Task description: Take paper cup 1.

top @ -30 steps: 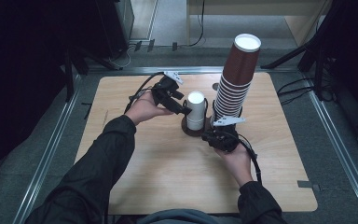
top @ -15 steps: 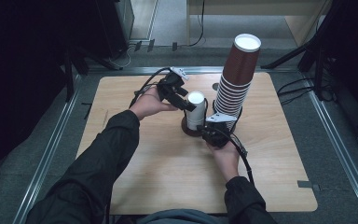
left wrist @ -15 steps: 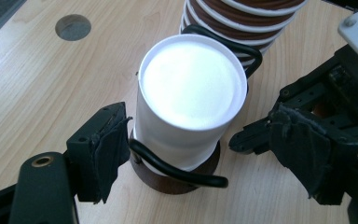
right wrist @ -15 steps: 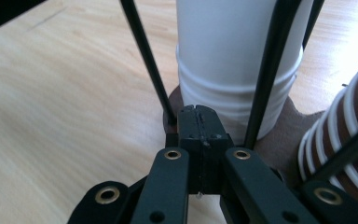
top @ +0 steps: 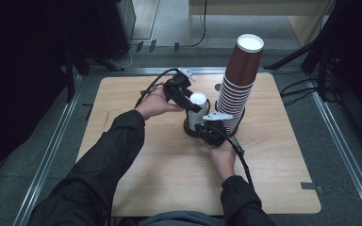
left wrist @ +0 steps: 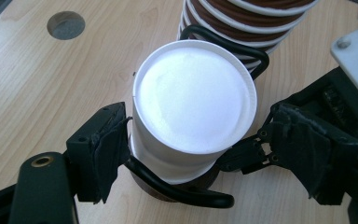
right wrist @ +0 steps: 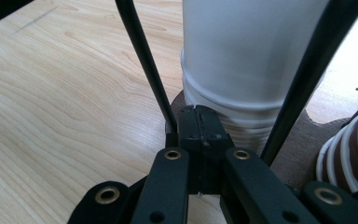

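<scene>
A white paper cup [top: 197, 109] stands upside down in a black wire holder [left wrist: 182, 191] on a dark round base [top: 188, 128]. Beside it rises a tall stack of brown cups [top: 238, 87]. My left gripper [top: 191, 101] is open and straddles the white cup [left wrist: 191, 98] near its top. Its left pad [left wrist: 103, 149] touches the cup wall, while the other pad stands a little off. My right gripper [top: 207, 129] is low at the holder's foot. In the right gripper view it [right wrist: 198, 122] is shut on the wire [right wrist: 142, 65], with the white cup [right wrist: 251, 56] just behind.
The wooden table [top: 146, 174] has a round hole [top: 218, 87] behind the cups. Metal rails [top: 52, 155] frame the table, and cables lie on the floor to the right. The right gripper's grey plate [left wrist: 354, 51] sits close to the left gripper.
The left gripper has moved right, over and around the white cup. The right gripper has slid forward and left to the holder's foot.
</scene>
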Demonstrator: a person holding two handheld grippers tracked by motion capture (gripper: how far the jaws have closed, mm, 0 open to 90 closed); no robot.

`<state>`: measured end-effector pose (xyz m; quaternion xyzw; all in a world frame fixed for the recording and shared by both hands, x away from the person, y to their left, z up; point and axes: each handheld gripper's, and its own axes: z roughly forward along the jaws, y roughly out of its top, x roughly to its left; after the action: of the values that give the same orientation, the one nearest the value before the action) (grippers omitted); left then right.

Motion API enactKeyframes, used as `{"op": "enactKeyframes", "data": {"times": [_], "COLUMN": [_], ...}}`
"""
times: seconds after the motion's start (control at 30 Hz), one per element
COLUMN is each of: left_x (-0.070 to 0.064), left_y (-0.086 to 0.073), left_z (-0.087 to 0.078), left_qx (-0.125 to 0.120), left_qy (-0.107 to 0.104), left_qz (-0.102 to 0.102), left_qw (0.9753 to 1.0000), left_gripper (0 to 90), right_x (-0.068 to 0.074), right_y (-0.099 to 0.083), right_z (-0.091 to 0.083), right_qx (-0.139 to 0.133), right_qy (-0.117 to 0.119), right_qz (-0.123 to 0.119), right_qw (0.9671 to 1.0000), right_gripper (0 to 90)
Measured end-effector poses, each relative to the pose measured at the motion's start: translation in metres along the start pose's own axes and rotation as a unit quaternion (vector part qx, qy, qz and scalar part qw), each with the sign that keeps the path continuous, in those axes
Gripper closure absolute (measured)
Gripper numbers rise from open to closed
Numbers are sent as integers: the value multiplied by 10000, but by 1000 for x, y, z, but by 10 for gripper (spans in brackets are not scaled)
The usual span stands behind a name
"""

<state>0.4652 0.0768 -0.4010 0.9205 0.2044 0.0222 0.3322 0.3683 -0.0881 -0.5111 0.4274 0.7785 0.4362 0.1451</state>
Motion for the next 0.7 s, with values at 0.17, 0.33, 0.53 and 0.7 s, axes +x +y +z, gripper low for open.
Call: {"op": "enactKeyframes", "data": {"times": [0.17,0.33,0.53,0.7], "left_x": [2,1,1,2], "left_y": [1,3,3,2], "left_z": [2,3,4,2], "left_qx": [-52,-114,-108,-126], "left_qy": [15,48,43,53], "left_qz": [-55,0,13,80], "left_qw": [10000,9999,9999,9999], "left_gripper": [211,241,300,330], "right_x": [0,0,1,0], "right_y": [-2,-2,-3,-4], "right_z": [3,3,4,4], "right_qx": [43,-65,-83,-97], "right_qy": [-144,-170,-182,-164], "right_qz": [-1,12,58,50], "right_qw": [9999,9998,9998,9998], "right_gripper": [899,899,899,900]}}
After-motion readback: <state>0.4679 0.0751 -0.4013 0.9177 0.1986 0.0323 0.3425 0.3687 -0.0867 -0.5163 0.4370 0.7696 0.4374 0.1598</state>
